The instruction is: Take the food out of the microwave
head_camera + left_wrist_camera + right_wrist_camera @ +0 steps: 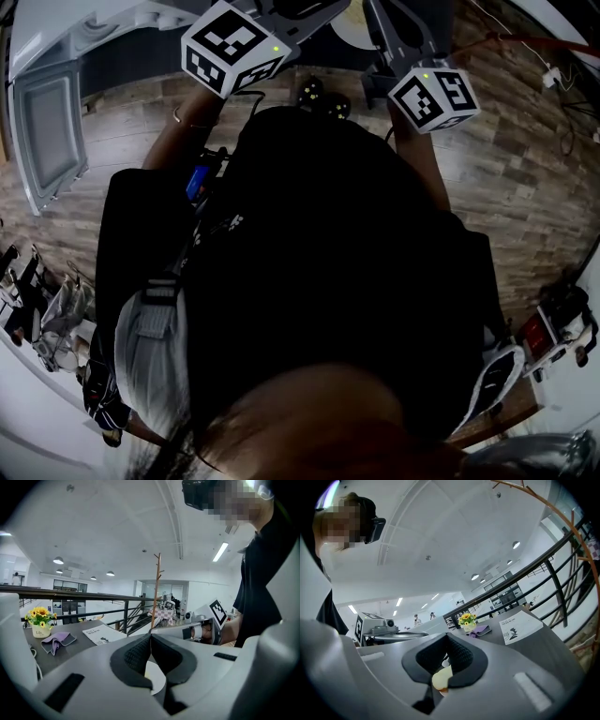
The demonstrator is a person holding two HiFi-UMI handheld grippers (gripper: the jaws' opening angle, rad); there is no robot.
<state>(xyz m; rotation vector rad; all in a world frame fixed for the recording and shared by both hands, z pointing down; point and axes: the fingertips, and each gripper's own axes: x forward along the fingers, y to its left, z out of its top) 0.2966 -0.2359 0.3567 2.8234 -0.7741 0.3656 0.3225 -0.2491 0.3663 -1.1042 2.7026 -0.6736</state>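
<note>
Both clenched, pads meeting, nothing pinched: left gripper (151, 635), right gripper (446, 636). Between them pale disc (349, 28), probably plate: stiff, slick, breakable; pinch rim both sides, keep level.

Left gripper view, dark worktop (82, 637):
- white pot of yellow flowers (41, 623) at far left
- purple cloth (57, 641) crumpled just right of the pot
- printed booklet (103, 633) lying flat, further right, apart from the cloth

Behind the worktop:
- black metal railing (70, 596) runs across
- wooden coat stand (157, 588) upright near the railing
- table with checked cloth (161, 614) further back; items on it too small to tell

Ceiling:
- round lamps (58, 560) lit at left
- one strip light (220, 551) at right

Right gripper view: same flowers, cloth and booklet, with the railing curving overhead

Head view:
- wood-plank floor (525, 187)
- loose cables (553, 70) at upper right
</note>
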